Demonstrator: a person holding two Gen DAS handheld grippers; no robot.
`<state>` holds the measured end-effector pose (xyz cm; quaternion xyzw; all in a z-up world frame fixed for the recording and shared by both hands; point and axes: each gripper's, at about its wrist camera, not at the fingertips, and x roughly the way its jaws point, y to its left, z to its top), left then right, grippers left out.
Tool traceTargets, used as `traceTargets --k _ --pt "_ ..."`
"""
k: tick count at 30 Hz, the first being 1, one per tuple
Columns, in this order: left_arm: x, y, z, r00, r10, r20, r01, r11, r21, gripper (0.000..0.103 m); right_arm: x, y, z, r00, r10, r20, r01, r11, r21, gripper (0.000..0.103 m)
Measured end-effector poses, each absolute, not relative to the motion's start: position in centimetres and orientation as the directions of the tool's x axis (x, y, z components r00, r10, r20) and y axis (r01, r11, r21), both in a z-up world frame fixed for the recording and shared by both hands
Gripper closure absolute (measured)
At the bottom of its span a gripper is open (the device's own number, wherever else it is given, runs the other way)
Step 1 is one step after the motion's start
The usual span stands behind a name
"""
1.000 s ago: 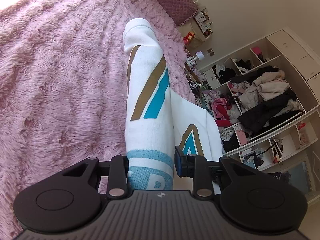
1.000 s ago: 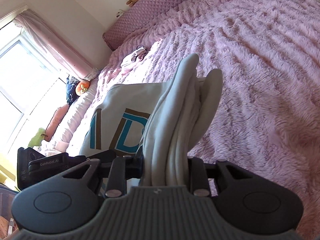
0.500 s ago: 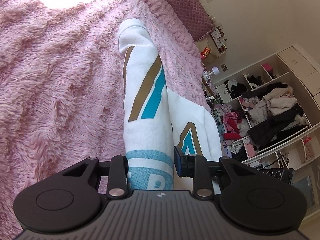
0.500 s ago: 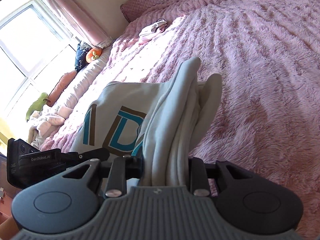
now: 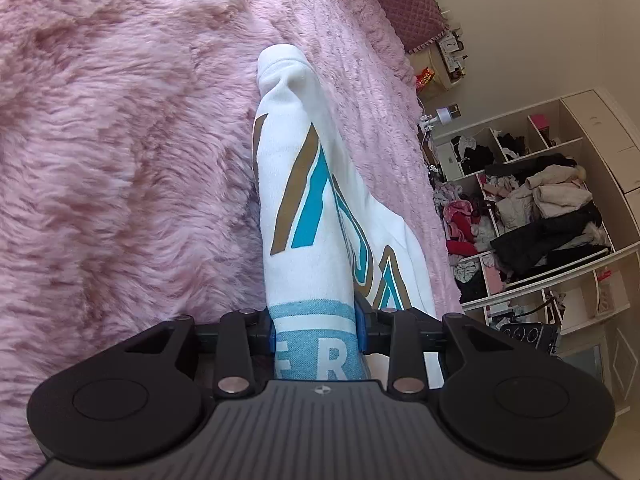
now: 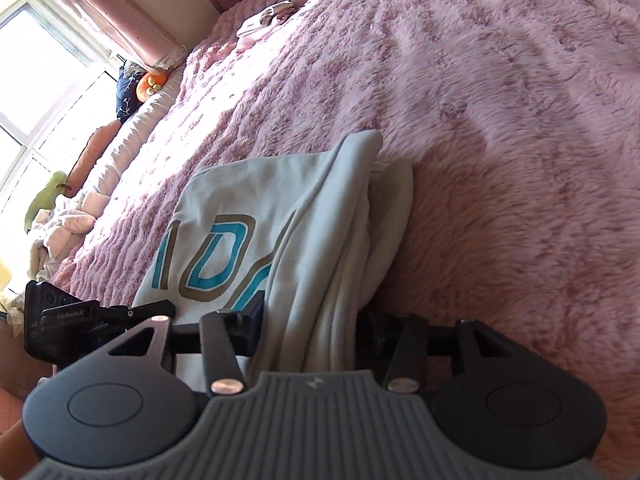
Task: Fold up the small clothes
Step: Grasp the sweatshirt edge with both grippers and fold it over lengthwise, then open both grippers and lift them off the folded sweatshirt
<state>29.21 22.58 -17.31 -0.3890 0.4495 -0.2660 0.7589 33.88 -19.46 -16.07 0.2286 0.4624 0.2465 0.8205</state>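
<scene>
A white garment with brown and teal lettering lies folded on a fluffy pink blanket. My left gripper is shut on one bunched edge of it, by a light-blue band. My right gripper is shut on the other edge, where several layers are stacked. The garment rests low against the blanket between the two grippers. The left gripper's body shows at the left of the right wrist view.
Open shelves stuffed with clothes stand past the bed's right side. A quilted pink headboard is at the far end. A window, cushions and soft toys line the other side. A small pale item lies far on the blanket.
Both grippers have moved down toward the blanket with the garment held. The garment now lies lower and flatter on the bed, with more lettering showing.
</scene>
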Motion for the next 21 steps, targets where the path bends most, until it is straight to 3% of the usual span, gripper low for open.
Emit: traceTargets --k 6,7,11,12,14,15,18,21 --pt "30.2 24.3 -15.2 0.501 -0.678 -0.538 0.082 0.656 -0.750 0.057 34.7 -20.3 -14.4 0.512 0.585 -0.629 -0.206 0.794 0.571 0.057" --pt "30.7 24.7 -15.3 0.534 -0.656 -0.534 0.064 0.661 -0.748 0.052 35.2 -20.4 -14.5 0.517 0.580 -0.629 -0.194 0.796 0.574 0.057" --pt "34.2 25.0 -17.9 0.583 -0.671 -0.458 -0.044 0.537 -0.842 0.051 38.5 -21.0 -16.1 0.553 0.535 -0.638 -0.051 0.787 0.615 0.055" --pt "35.1 24.6 -18.3 0.589 -0.663 -0.462 -0.047 0.542 -0.839 0.051 39.2 -21.2 -16.5 0.554 0.539 -0.635 -0.018 0.770 0.638 0.058" --pt "36.9 23.6 -18.5 0.589 -0.671 -0.450 -0.029 0.538 -0.842 0.052 40.3 -21.4 -17.1 0.547 0.546 -0.635 0.010 0.754 0.656 0.086" --pt "37.6 23.2 -18.4 0.595 -0.672 -0.441 -0.018 0.537 -0.843 0.053 40.6 -21.3 -17.0 0.546 0.542 -0.639 0.006 0.760 0.650 0.086" --pt "39.0 22.1 -16.8 0.648 -0.641 -0.411 0.056 0.579 -0.813 0.072 40.6 -20.2 -15.6 0.575 0.515 -0.636 -0.075 0.807 0.586 0.090" --pt "39.0 21.5 -15.9 0.676 -0.584 -0.450 0.070 0.658 -0.750 0.079 40.5 -19.6 -15.6 0.588 0.483 -0.649 -0.113 0.844 0.525 0.085"
